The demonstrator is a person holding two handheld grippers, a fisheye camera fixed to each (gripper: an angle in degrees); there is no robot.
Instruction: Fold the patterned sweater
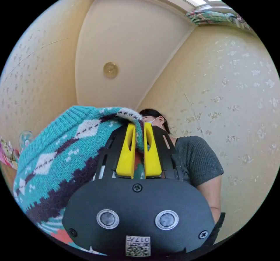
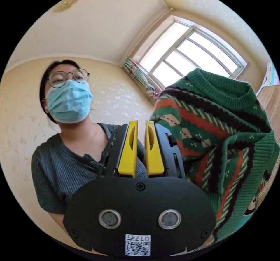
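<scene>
Wallpapered walls and a pale ceiling [image 1: 116,39] take up the background, with a window [image 2: 186,56] bright in the right gripper view; both cameras tilt upward. The left claw [image 1: 139,126] has its yellow jaws nearly together, pinching an edge of the sweater [image 1: 58,156], whose teal, white and dark knit drapes off to one side of it. In the right gripper view the sweater [image 2: 221,132] hangs beside the right claw [image 2: 141,124], ribbed neck uppermost. That claw's jaws sit close together with a narrow bare gap, nothing between them. A person [image 2: 73,144] stands behind both claws. My read: this is the lift-and-shake step, before any fold, with the garment held up in the air from one point. Next, the right claw likely needs to part its jaws, take a matching edge, and both should lay the sweater flat.
</scene>
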